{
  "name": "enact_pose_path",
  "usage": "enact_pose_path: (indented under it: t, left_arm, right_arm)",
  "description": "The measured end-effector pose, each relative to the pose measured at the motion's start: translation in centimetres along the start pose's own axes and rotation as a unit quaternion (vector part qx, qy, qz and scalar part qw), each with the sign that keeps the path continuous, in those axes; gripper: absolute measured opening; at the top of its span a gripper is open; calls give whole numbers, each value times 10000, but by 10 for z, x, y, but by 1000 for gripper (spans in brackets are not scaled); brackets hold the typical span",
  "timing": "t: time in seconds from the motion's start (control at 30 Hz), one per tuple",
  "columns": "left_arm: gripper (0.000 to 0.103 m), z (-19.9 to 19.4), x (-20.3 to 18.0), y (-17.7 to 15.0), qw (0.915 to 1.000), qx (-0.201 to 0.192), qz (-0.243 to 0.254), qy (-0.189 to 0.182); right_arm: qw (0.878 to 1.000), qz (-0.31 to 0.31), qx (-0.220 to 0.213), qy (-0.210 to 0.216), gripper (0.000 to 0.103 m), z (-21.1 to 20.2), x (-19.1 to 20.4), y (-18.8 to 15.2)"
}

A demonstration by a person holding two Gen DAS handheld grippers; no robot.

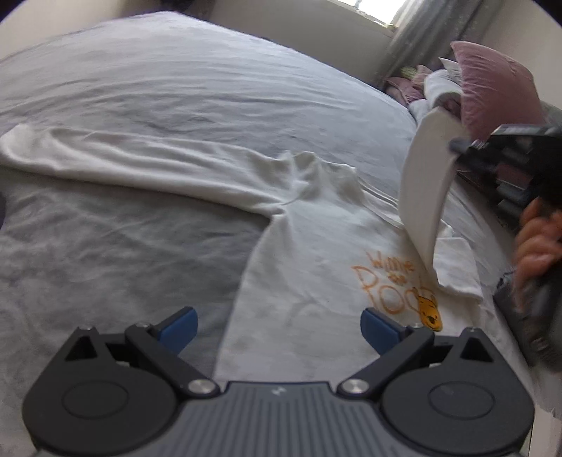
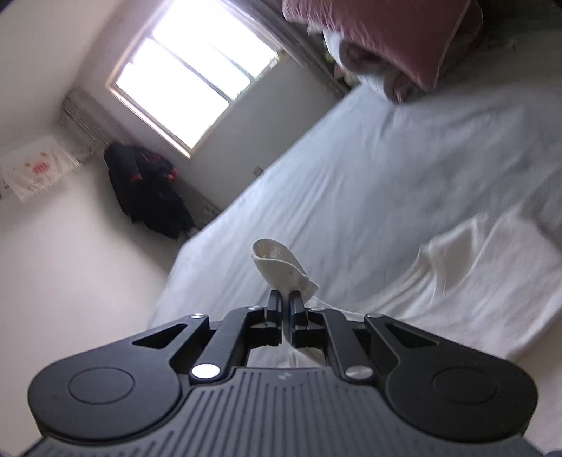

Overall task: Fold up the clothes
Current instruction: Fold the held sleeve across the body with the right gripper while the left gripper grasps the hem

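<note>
Item under inspection: white long-sleeve shirt (image 1: 316, 246) w/ orange "Winnie the Pooh" print (image 1: 397, 284), lying on grey bedsheet (image 1: 175, 88). One sleeve (image 1: 123, 158) stretched flat across bed toward left of left wrist view. Other sleeve (image 1: 421, 175) raised off the shirt body, hanging in a curved strip over the print area.

Left gripper (image 1: 279, 325): jaws wide apart, blue pads showing, nothing between them; positioned over lower shirt body, contact w/ fabric not determinable.

Right gripper (image 2: 285, 306): jaws closed together, clamped on sleeve cuff (image 2: 277, 260); cuff end sticks out past fingertips. Gripper held up off bed, tilted. Person's hand (image 1: 537, 239) on its handle, blurred.

Surroundings: pink pillow (image 2: 386, 31) at head of bed, window (image 2: 189, 77), dark jacket (image 2: 147, 190) hanging in the corner.
</note>
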State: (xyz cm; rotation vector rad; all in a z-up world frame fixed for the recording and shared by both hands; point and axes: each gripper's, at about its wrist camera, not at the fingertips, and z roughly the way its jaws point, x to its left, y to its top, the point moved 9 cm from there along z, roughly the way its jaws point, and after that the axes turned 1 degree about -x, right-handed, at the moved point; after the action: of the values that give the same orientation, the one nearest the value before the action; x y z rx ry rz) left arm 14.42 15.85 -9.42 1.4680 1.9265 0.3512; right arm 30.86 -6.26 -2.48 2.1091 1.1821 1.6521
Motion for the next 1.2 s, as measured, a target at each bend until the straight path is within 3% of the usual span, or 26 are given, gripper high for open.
enact_pose_path:
  t: [0.3, 0.47, 0.53, 0.57, 0.67, 0.83, 0.93, 1.07, 1.13, 1.2]
  left_arm:
    - [100, 8, 18, 2, 9994, 168, -291, 43]
    - [90, 12, 14, 10, 9995, 67, -310, -40]
    - [89, 13, 11, 15, 9995, -55, -300, -81]
    - [89, 13, 10, 17, 9994, -115, -296, -100]
    - [89, 15, 4, 23, 9992, -293, -217, -192]
    - [88, 22, 4, 43, 9977, -612, -185, -207]
    - [77, 37, 5, 63, 9979, -581, -272, 12]
    - [74, 72, 0, 97, 9980, -575, -235, 126]
    - [60, 95, 0, 108, 9983, -476, -319, 109]
    - [54, 116, 2, 111, 9987, -353, -347, 81]
  right_arm:
    - [9982, -254, 486, -258, 11, 46, -15, -65]
    - [9944, -443, 952, 79, 18, 45, -16, -88]
    - [9935, -700, 878, 190, 37, 34, -15, -85]
    - [9939, -817, 719, 172, 49, 27, -18, -78]
    - [9946, -1012, 241, -44, 50, 8, -40, -46]
    - [9860, -1412, -295, -836, 50, -14, -94, 12]
    - [9775, -1555, -531, -1327, 50, -22, -127, 46]
    - [9764, -1098, -691, -1729, 50, -24, -180, 72]
    - [9826, -624, -618, -1637, 50, -22, -206, 70]
    - [9871, -200, -590, -1472, 50, -19, -225, 65]
